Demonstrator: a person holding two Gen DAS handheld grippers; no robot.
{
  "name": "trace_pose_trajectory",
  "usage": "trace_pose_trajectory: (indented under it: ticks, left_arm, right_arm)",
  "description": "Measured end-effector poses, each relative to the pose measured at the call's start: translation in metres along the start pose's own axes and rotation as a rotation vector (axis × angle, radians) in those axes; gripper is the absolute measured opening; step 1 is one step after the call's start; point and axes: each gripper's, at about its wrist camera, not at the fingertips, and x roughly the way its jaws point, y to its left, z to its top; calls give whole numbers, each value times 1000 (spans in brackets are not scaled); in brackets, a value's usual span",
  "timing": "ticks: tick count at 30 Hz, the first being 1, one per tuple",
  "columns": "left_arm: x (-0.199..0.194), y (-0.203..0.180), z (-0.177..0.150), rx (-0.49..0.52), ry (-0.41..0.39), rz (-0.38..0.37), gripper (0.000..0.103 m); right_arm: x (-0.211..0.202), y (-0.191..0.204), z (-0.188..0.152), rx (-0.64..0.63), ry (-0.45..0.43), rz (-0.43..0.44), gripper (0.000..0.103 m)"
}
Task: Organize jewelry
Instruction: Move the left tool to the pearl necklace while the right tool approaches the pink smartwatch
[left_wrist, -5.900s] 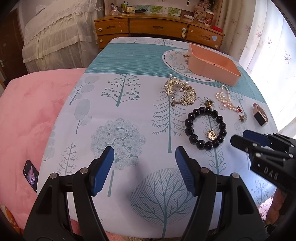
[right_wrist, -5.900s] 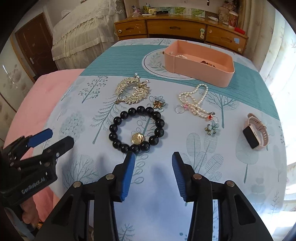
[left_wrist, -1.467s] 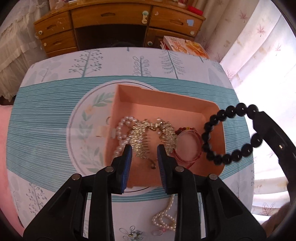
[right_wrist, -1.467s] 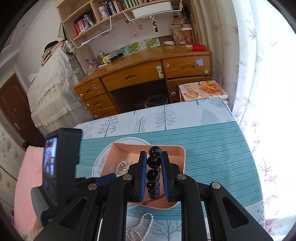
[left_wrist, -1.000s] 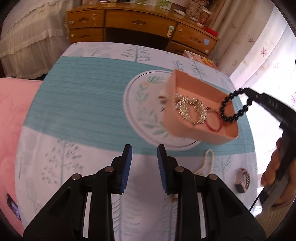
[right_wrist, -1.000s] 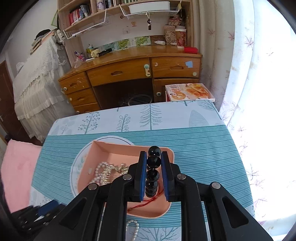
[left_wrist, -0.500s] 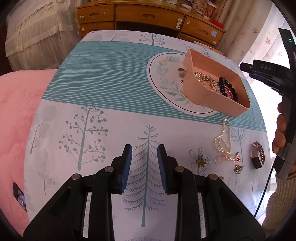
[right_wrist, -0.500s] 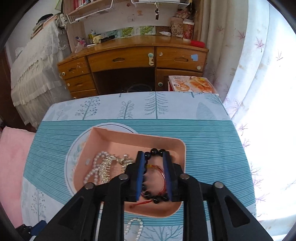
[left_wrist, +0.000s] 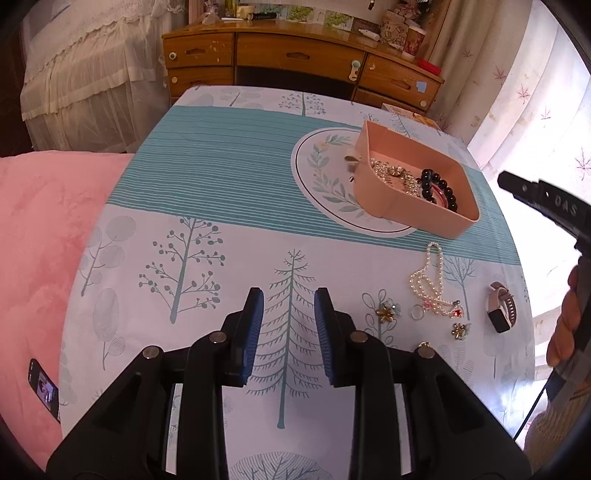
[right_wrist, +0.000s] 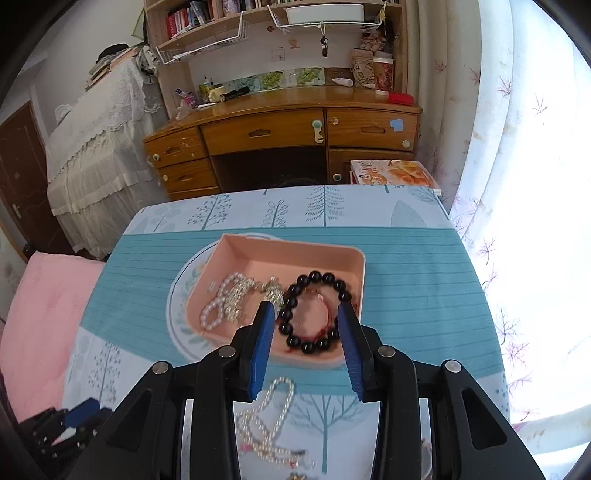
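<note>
Partly done: the glossy black round-bead bracelet (right_wrist: 314, 312) lies in the matte pink rounded-corner plastic tray (right_wrist: 236, 254) with a gold filigree comb (left_wrist: 391, 173) and pearls. The right gripper (right_wrist: 306, 343) hangs above it, jaws opening, pads clear. The left gripper (left_wrist: 288, 332) is slightly parted and empty. Left at its 2 o'clock: white pearl strand (left_wrist: 428, 277), flower earrings (left_wrist: 387, 309), thin silver ring (left_wrist: 416, 313), pink-strap smartwatch (left_wrist: 500, 312).

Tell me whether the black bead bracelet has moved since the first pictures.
Yes. The black bead bracelet has left the tablecloth beside the pearl necklace and now lies inside the pink tray.
</note>
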Motion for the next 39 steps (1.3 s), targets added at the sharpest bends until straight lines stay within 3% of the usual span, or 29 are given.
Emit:
trace_pose_trajectory:
  ticks: [7, 13, 19, 30, 34, 39]
  left_arm:
    - [-25, -9, -13, 9, -26, -11, 25]
    - [-32, -22, -28, 38, -4, -16, 25]
    - [-27, -38, -32, 53, 39, -9, 25]
    - [-31, -99, -10, 190, 52, -32, 25]
    - [-19, -122, 8, 239, 115, -78, 25]
    - [21, -148, 25, 280, 249, -118, 26]
  right_arm:
    - [-46, -11, -41, -1, -3, 44, 36]
    - [-85, -25, -84, -13, 7, 61, 36]
    - [-118, -51, -105, -24, 8, 49, 36]
    - [-180, -111, -89, -62, -28, -8, 38]
    - [-188, -130, -76, -98, -11, -19, 38]
    - [-173, -143, -62, -131, 57, 5, 38]
